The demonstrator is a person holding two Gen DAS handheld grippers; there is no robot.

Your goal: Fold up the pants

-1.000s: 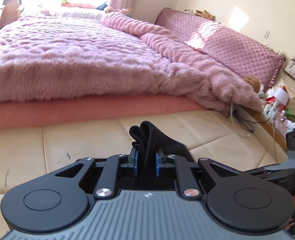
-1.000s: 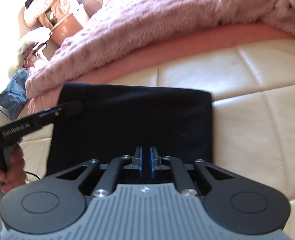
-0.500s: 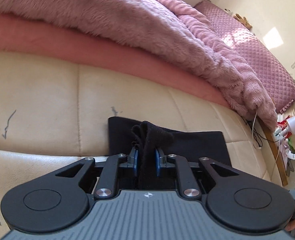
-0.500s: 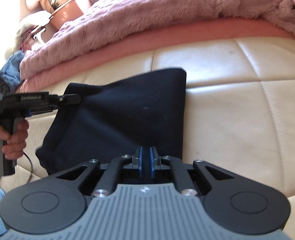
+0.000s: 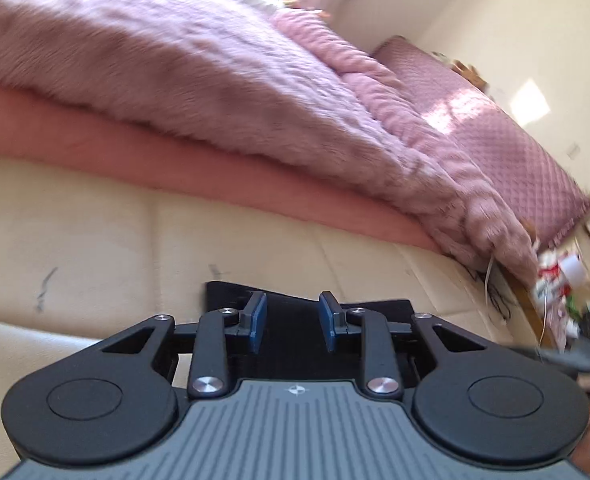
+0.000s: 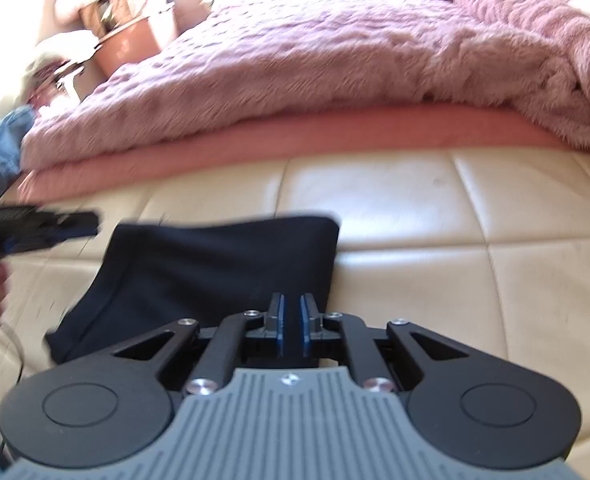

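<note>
The left hand-held gripper [image 5: 293,322] stands wide, its blue pads [image 5: 258,322] spread with nothing between them, poised just above the near edge of the pants [image 6: 215,272]. The right hand-held gripper [image 6: 291,324] is narrow, its pads nearly together over the pants' near right corner; whether a thin layer of cloth is pinched there cannot be told from either view. The pants are dark and lie as a compact, roughly rectangular bundle on the cream cushioned surface [image 6: 455,240], with clean far and right edges, while the near left corner looks slightly loose or lifted. Beyond the pants runs a pink mattress edge [image 6: 295,140] topped by a fluffy pink blanket [image 6: 335,48], well apart from the cloth. Judging by the tidy, small shape, the folding looks mostly done. What appears left is at most flattening that left corner, freeing the right hand-held gripper if it holds cloth, and moving both away.
</note>
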